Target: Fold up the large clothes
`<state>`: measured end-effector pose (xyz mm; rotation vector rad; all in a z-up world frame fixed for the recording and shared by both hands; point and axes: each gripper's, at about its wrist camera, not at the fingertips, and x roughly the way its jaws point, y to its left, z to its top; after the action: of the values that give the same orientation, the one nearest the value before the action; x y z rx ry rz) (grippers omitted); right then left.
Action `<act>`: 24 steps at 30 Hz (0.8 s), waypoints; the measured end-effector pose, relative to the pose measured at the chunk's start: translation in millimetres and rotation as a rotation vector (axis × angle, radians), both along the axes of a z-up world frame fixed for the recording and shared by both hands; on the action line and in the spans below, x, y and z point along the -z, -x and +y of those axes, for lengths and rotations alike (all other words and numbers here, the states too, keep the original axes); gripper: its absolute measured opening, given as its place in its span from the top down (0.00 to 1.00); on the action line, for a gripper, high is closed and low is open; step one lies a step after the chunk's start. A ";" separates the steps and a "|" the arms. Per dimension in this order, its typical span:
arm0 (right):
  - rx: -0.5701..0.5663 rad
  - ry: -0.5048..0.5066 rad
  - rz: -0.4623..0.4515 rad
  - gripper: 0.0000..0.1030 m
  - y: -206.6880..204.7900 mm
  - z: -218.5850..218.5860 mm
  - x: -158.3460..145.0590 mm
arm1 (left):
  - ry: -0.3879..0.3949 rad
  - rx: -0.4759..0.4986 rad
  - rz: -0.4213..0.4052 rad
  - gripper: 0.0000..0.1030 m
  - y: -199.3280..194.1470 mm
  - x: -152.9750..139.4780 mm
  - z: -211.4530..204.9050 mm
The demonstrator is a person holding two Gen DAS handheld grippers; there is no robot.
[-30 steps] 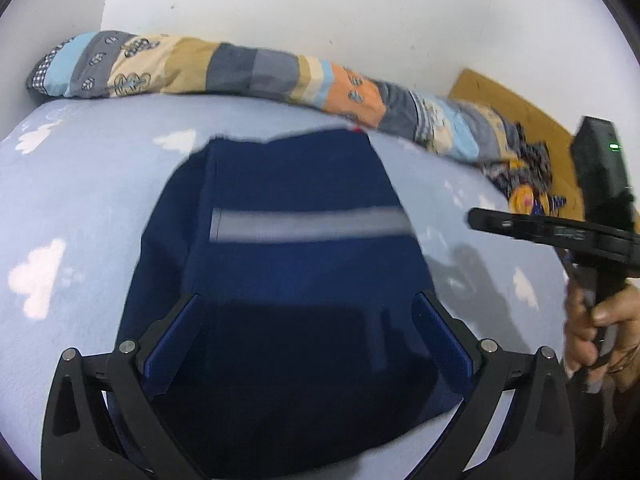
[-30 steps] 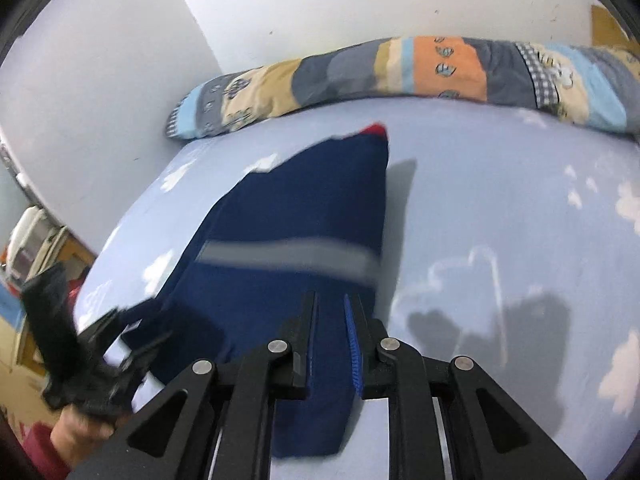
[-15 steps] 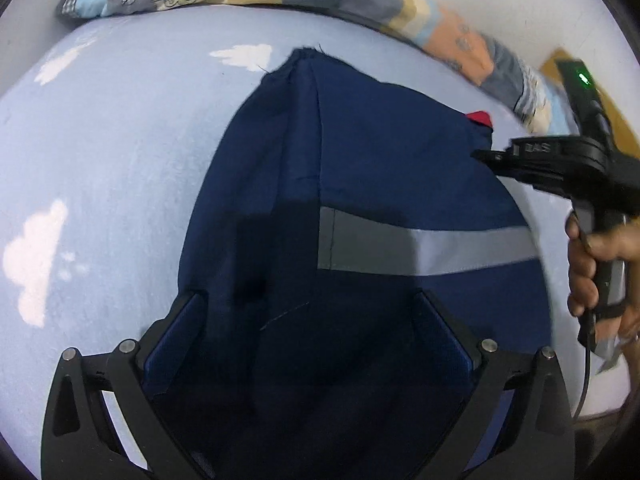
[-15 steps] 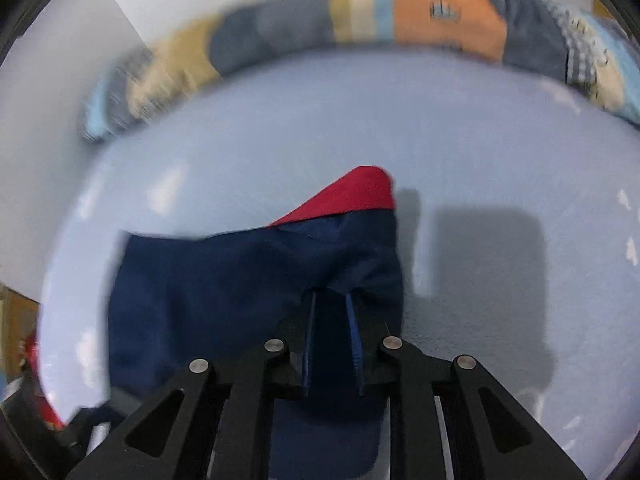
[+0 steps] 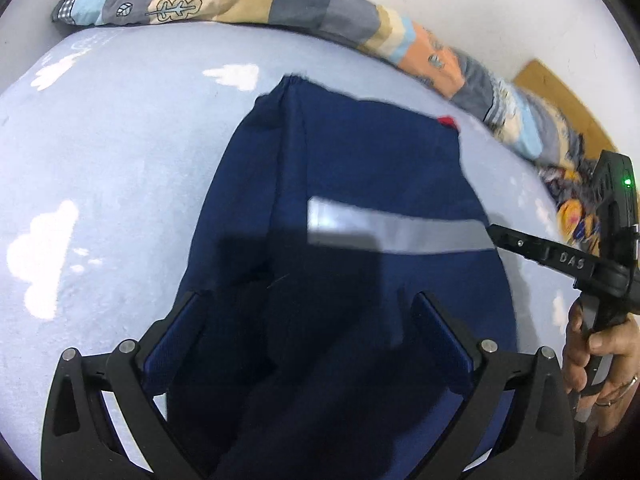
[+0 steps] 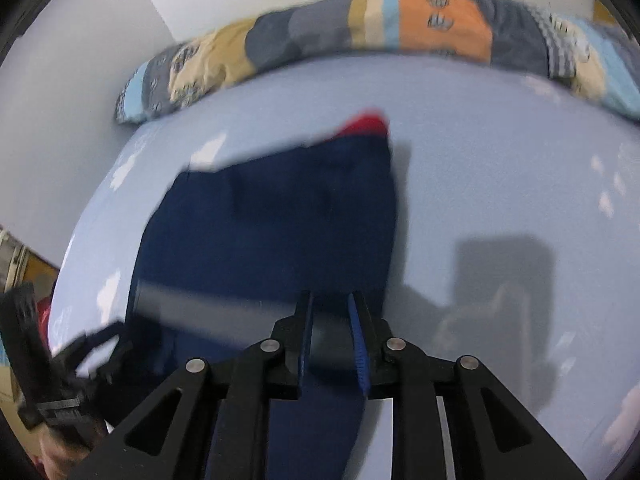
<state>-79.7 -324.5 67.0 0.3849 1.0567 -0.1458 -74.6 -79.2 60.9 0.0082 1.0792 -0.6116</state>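
The right gripper (image 6: 331, 336) has its jaws nearly together, clamped on a fold of the navy garment (image 6: 276, 224) right at the grey reflective stripe (image 6: 208, 308); the left gripper (image 5: 308, 336) has its jaws wide apart with dark cloth filling the space between them, though whether the pads press on it cannot be told. The garment lies on the pale blue bed sheet (image 5: 112, 184), running away from both sets of jaws to a far edge where a red corner (image 6: 366, 125) shows. Beyond that edge a patchwork bolster (image 5: 248, 0) lies along the white wall (image 5: 460, 4) and closes off the far side. To the right of the right jaws the sheet is bare, crossed only by shadows. To the right of the left jaws the other gripper and the hand (image 5: 600, 356) holding it stand at the garment's side edge, with a heap of patterned fabric (image 5: 572, 200) and a wooden board (image 5: 560, 96) behind them
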 end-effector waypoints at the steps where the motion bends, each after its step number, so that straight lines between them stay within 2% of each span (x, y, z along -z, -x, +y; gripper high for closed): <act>1: 0.005 0.019 0.012 0.83 -2.3 3.7 8.0 | -0.040 -0.002 0.014 0.00 -3.4 9.6 -4.3; 2: 0.011 0.021 0.028 0.85 -6.9 4.6 17.6 | -0.061 -0.008 0.034 0.00 -6.0 20.1 -5.5; 4: 0.015 -0.007 0.062 0.85 -18.1 1.1 32.4 | -0.042 -0.021 0.029 0.00 -4.9 16.6 -2.3; 6: 0.038 -0.012 0.086 0.84 -20.7 -0.2 22.1 | -0.027 -0.015 0.009 0.00 4.4 7.4 4.3; 7: 0.030 0.001 0.075 0.79 -17.1 3.0 10.9 | -0.018 -0.008 -0.005 0.00 13.0 1.0 10.1; 11: -0.065 0.034 -0.030 0.77 37.3 26.9 -34.2 | 0.006 0.021 -0.053 0.00 47.1 -17.6 28.1; 14: -0.109 0.037 -0.043 0.77 75.6 47.1 -38.2 | -0.010 0.061 -0.063 0.00 69.5 -14.9 28.6; 16: -0.126 0.045 -0.034 0.77 99.9 63.1 -28.9 | -0.070 0.083 -0.082 0.00 72.4 -10.1 16.3; 18: -0.138 0.043 0.000 0.78 110.1 75.8 -3.9 | -0.169 0.098 -0.070 0.00 69.8 9.1 5.6; 20: -0.135 0.059 0.050 0.79 105.1 78.5 30.5 | -0.168 0.081 -0.015 0.00 59.0 22.4 0.9; 21: -0.125 0.044 0.042 0.79 104.1 76.0 38.8 | -0.168 0.079 -0.026 0.00 61.3 19.2 2.1; 24: -0.103 -0.003 0.045 0.79 106.0 67.1 31.0 | -0.156 0.072 -0.077 0.01 75.9 4.6 3.0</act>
<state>-185.7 -257.5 36.0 0.3302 1.1186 -0.0606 -150.5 -76.2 56.2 0.2051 1.0532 -0.5862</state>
